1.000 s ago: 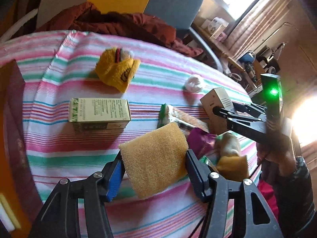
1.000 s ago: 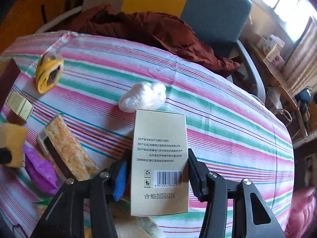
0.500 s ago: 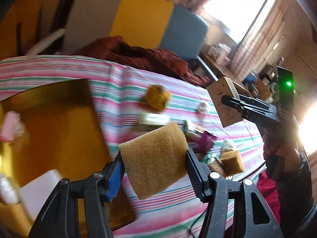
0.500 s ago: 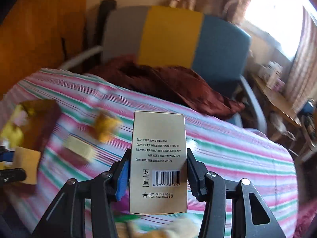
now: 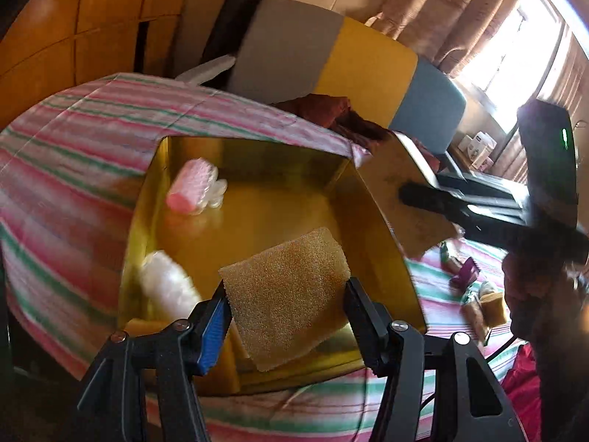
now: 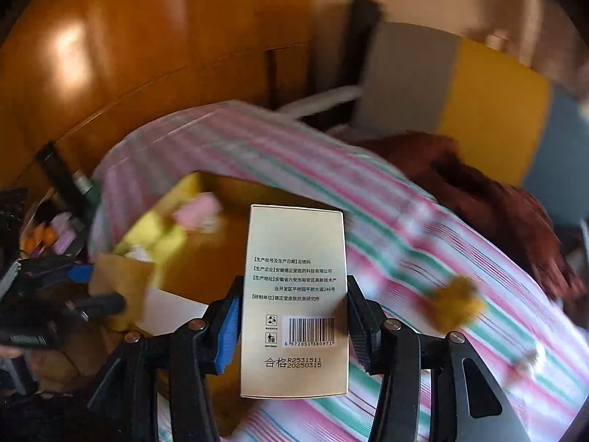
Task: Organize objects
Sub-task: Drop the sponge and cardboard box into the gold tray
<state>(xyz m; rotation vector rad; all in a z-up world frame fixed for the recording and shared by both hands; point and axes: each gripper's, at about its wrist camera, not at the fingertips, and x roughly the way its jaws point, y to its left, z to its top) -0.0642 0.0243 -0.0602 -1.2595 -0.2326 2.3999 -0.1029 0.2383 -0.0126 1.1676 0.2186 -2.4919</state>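
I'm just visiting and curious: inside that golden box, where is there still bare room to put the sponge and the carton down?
The golden box has a bare floor in its middle and far right corner, between the pink roll and the right wall. Its left side is crowded: the pink roll at the back, a white bundle nearer. The sponge and carton are both held.

Tan sponge [image 5: 287, 291]; pink-and-green-striped tablecloth [image 5: 73, 154]

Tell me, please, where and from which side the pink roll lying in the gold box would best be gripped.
Grip the pink roll across its middle, coming straight down from above. It lies on its side near the gold box's back corner, so the walls block a sideways approach, and its rounded flanks suit two pads.
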